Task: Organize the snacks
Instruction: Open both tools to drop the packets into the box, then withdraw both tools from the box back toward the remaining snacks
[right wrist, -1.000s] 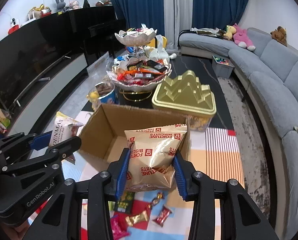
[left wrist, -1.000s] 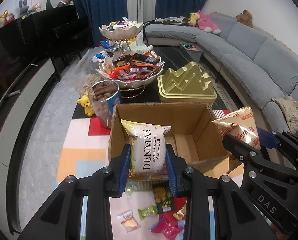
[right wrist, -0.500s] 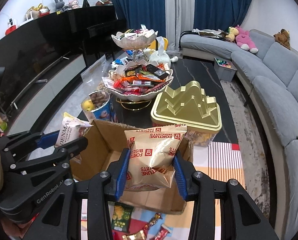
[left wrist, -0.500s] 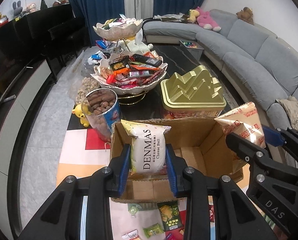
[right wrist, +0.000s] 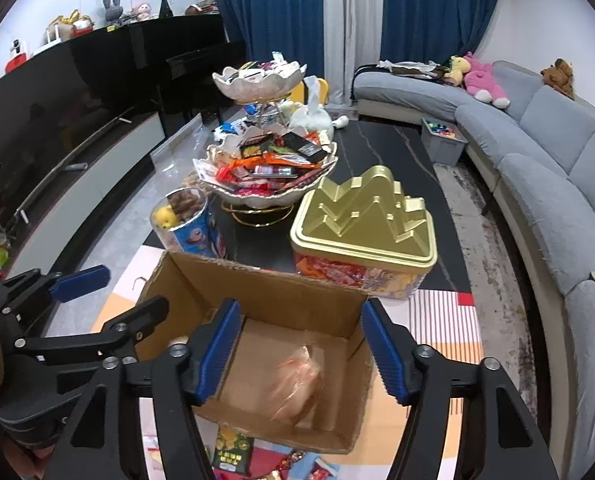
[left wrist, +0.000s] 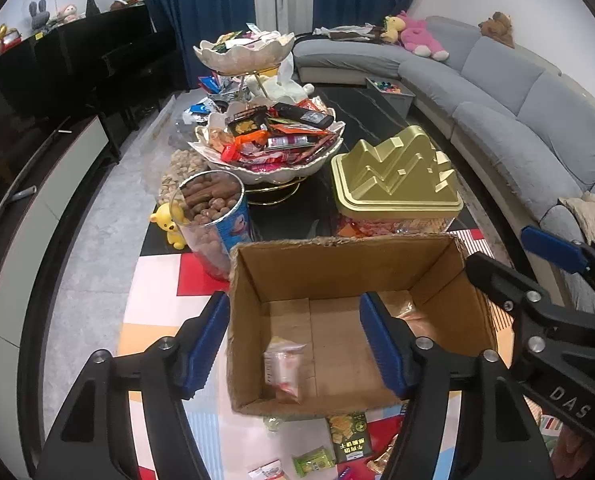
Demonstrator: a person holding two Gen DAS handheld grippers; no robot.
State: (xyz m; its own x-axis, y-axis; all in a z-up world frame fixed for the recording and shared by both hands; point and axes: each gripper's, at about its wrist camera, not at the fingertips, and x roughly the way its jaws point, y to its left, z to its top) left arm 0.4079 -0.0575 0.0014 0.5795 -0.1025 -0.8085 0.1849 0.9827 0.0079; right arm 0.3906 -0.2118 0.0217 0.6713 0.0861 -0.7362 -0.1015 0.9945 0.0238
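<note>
Cardboard is what matters here: the open box (left wrist: 349, 320) sits at the near end of the bench (left wrist: 297, 216), on a bright patterned mat (left wrist: 157, 292), with both tools poised over it. The left tool (left wrist: 295, 344) has its blue pads spread wide and holds nothing; below it a pale snack bag (left wrist: 283, 368) lies on the box floor toward the near left corner. The right tool (right wrist: 301, 354) is likewise wide open and empty, and an orange-toned bag (right wrist: 297, 384), blurred in this view, lies in the box beneath it, toward the right side. So both packets appear to be in the box, and the step in hand looks like clearing out to fetch more.

To do this well, I would lift both tools straight up before swinging them, since the left one straddles the left wall of the box and a sideways pull could drag the light carton across the mat. The two tools are close to each other, so moving them apart one at a time avoids a knock.

More loose packets (left wrist: 347, 436) lie on the mat just in front of the box, including a dark green one and a smaller pale green one. These are flat and thin, so pinching an edge or corner should work better than pressing down from above. Behind the box stand a clear tub of brown snacks (left wrist: 213, 216), a tiered dish (left wrist: 269, 152) heaped with wrappers and a gold-lidded container (left wrist: 395, 184); a wide swing risks tipping the tub.
</note>
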